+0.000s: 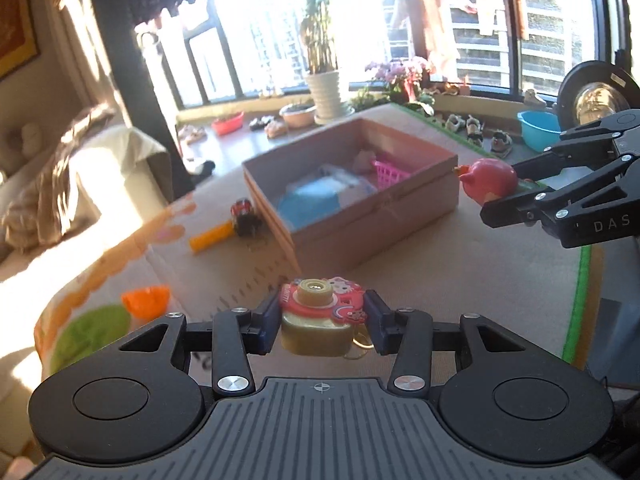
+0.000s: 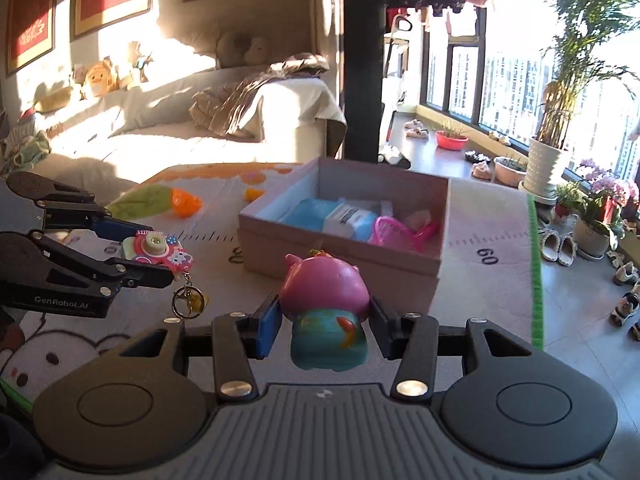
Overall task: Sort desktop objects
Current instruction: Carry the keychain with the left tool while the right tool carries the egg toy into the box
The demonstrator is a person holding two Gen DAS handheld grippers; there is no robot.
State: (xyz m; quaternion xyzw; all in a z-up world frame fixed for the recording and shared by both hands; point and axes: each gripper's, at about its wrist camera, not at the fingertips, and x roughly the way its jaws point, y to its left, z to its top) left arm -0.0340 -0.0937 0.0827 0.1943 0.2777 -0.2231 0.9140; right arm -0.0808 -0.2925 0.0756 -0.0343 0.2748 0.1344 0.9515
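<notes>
Clamping a glossy pink pig figurine (image 2: 324,304) with a teal base, the right gripper (image 2: 324,320) hovers before the cardboard box (image 2: 340,264), while the left gripper (image 1: 322,320) pinches a rubbery camera keychain (image 1: 320,320).

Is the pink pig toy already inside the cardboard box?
No. The pink pig toy is gripped in the right gripper jaws, short of the cardboard box.
</notes>
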